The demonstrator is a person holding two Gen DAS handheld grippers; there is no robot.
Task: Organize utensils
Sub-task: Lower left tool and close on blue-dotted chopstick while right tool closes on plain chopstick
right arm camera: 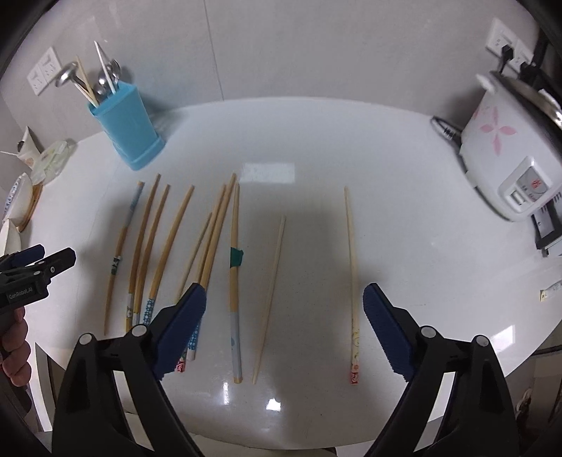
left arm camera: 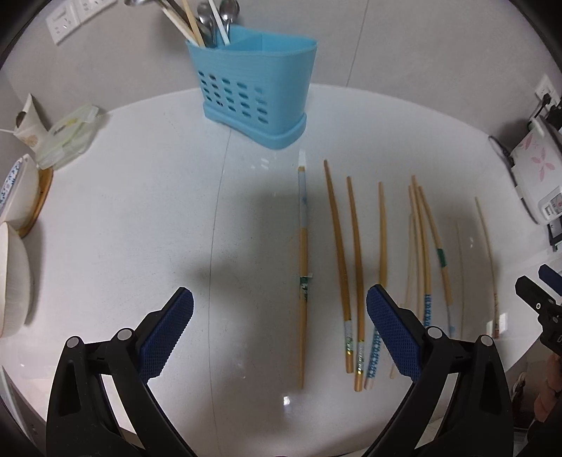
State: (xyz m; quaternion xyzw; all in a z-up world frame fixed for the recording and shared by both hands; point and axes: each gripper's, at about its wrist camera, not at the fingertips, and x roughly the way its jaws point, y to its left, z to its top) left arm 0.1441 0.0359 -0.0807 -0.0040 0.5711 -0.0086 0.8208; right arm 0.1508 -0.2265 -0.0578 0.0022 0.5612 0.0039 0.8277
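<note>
- Chopsticks (right arm camera: pixel 165 246): a loose row of wooden and bamboo sticks lying flat on the white bench (right arm camera: pixel 404 211), running roughly parallel, tips toward the wall.
- Leftmost chopstick (left arm camera: pixel 302 274): lies alone, pale blue upper section, small green band lower down.
- Green-taped chopstick (right arm camera: pixel 234 281): dark green tape around its middle, pale blue lower end; lies just right of a crossed cluster of several sticks.
- Plain pale chopstick (right arm camera: pixel 269 298): thin, unpainted, apart from its neighbours.
- Rightmost chopstick (right arm camera: pixel 352 281): thin, red pattern at the near end, well apart from the rest.
- Blue utensil holder (left arm camera: pixel 254 91): perforated plastic caddy with inner dividers, upright at the back of the bench beyond the row; one compartment holds metal spoons (left arm camera: pixel 207 17) and a few chopsticks standing on end.
- Left tongs (left arm camera: pixel 280 330): held above the bench, spread wide apart, nothing between them; the leftmost stick and two neighbours show in the gap.
- Right tongs (right arm camera: pixel 284 327): likewise spread wide and holding nothing, above the green-taped and plain sticks.
- Rice cooker (right arm camera: pixel 505 151): white with pink flower print, far right of the bench.
- Bowls (left arm camera: pixel 14 246): stacked at the left edge, beside a clear lidded container (left arm camera: pixel 68 135).
- Wall sockets (left arm camera: pixel 66 17): on the grey wall behind.
</note>
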